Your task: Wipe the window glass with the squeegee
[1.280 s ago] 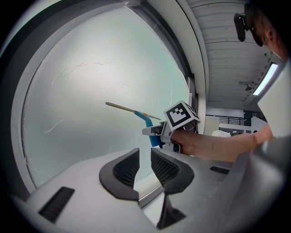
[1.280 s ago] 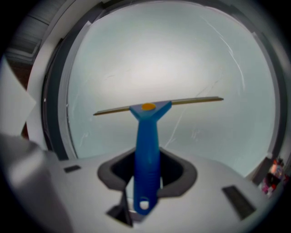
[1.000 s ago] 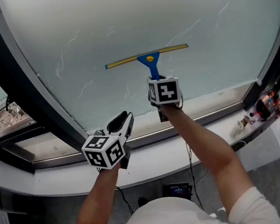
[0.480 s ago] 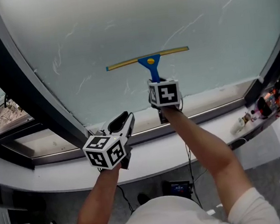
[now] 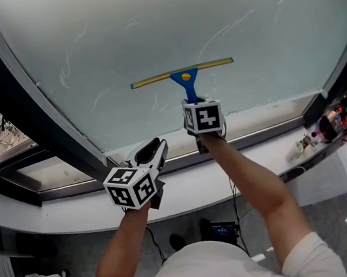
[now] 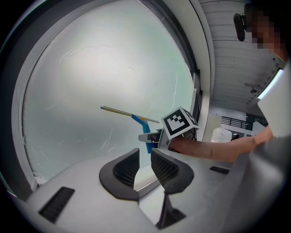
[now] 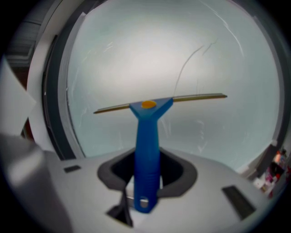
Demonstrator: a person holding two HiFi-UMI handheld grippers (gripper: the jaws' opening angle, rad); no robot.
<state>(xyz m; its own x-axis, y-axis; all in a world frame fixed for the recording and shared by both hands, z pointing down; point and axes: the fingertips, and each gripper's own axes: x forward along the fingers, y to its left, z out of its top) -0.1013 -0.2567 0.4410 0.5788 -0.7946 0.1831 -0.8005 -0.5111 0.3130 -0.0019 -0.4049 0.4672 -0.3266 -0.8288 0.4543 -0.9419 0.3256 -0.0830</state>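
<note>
At the lower left of the head view, the left gripper hangs idle over the sill. Its jaws stand a narrow gap apart with nothing between them, well clear of the pane. Just right of centre, the right gripper is clamped on the blue handle of the squeegee, whose blade lies almost level across the lower middle of the window glass. To wipe well, the person would probably need to press the blade evenly along its whole edge and hold it level so that neither end lifts. It should then be drawn in one steady stroke that overlaps the streaked patches. The firm grip low on the handle should stop the tool twisting. The squeegee has a slim yellowish blade strip, a forked blue neck with a yellow spot at the joint, and a straight handle with a hanging hole at its end. Thin white streaks mark the milky pane on both sides of it.
</note>
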